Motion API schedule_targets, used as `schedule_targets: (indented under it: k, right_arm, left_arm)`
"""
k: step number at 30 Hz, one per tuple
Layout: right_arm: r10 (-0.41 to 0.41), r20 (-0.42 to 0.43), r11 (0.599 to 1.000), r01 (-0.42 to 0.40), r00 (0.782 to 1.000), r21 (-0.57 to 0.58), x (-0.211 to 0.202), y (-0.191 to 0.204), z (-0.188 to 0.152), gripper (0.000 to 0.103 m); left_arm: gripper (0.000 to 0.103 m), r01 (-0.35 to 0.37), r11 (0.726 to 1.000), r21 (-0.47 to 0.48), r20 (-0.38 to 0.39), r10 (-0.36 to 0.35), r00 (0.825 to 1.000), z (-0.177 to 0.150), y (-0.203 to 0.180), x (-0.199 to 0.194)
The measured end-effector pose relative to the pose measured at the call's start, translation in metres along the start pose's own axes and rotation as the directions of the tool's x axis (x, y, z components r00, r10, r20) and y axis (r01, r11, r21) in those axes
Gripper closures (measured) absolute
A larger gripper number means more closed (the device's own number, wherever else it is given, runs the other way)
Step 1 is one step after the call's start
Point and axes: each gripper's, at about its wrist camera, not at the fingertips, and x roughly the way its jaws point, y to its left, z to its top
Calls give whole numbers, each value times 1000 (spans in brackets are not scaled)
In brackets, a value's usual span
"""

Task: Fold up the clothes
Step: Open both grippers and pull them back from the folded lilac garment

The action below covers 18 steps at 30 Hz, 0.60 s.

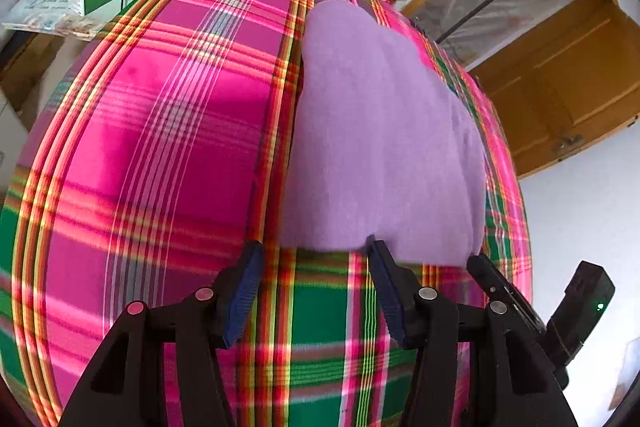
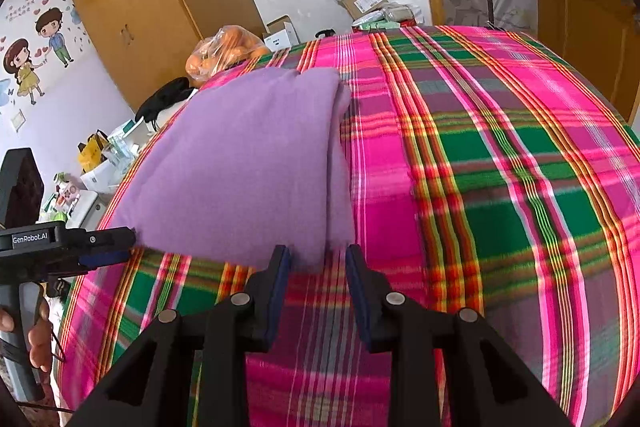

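Plaid bedspread [image 1: 160, 147] fills the view, and the folded purple garment [image 1: 380, 147] lies just past both sets of fingertips. Left gripper [image 1: 316, 259] gapes wide, gripping nothing. Right gripper [image 2: 318, 259] stands part open, nothing between its pads, garment edge right ahead.

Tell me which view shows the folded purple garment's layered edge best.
The right wrist view: the purple garment fills the left half there, and its stacked folded edge runs down its right side, over the plaid bedcover. The left wrist view shows the garment as one smooth, slightly blurred surface, with no layers visible.
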Motion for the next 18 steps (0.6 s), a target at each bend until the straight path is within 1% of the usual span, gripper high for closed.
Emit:
schedule_targets:
  k: [7, 9, 11, 13, 16, 18]
  right_arm:
    - [-21, -15, 999, 21, 1000, -35, -7, 7, -15, 73]
    - [-41, -17, 999, 40, 999, -36, -8, 9, -16, 73]
    - [-55, -17, 998, 54, 998, -40, -8, 11, -18, 72]
    - [-66, -15, 997, 65, 998, -45, -8, 13, -20, 71]
    - [-93, -15, 992, 91, 996, -88, -9, 20, -23, 67]
    - [-111, -12, 987, 108, 994, -119, -8, 25, -26, 63]
  left_arm:
    - [47, -79, 995, 60, 43, 76, 996, -24, -16, -3]
    - [47, -106, 991, 82, 55, 102, 993, -27, -21, -1]
    - [47, -113, 989, 92, 60, 108, 992, -31, -26, -1]
    - [47, -133, 986, 101, 72, 126, 989, -33, -29, 0]
    - [47, -171, 978, 123, 95, 160, 983, -36, -33, 0]
    - [47, -205, 968, 142, 115, 190, 975, -37, -39, 3]
